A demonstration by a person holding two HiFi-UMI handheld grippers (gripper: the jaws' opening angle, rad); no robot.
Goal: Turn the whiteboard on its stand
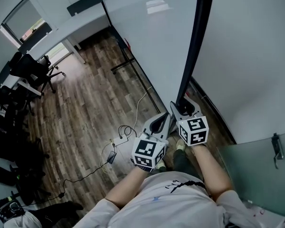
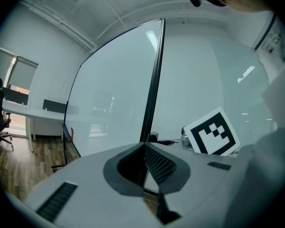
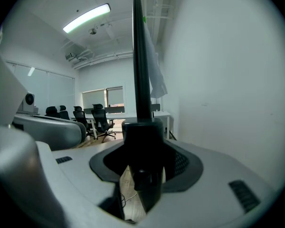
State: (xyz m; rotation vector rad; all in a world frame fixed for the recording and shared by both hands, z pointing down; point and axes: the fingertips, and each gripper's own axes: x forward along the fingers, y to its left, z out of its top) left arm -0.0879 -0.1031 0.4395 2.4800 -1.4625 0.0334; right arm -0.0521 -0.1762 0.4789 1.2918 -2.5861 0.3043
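The whiteboard [image 1: 152, 37] stands upright on the wooden floor [image 1: 85, 108], close to a white wall, with its black side edge [image 1: 192, 42] towards the person. The right gripper [image 1: 183, 108] is clenched on the lower part of that edge. The left gripper [image 1: 167, 119] sits just beside it, tips together and holding nothing.

The whiteboard [image 1: 152, 37] panel is seen as smooth and glossy, with ceiling lights mirrored in it; its frame [image 1: 195, 42] is finished in dark satin. The floor [image 1: 90, 113] is laid in grained wood-look planks. The left gripper [image 2: 143, 145] is cased in smooth matt grey plastic, its pads [image 2: 162, 165] dark and finely gridded.
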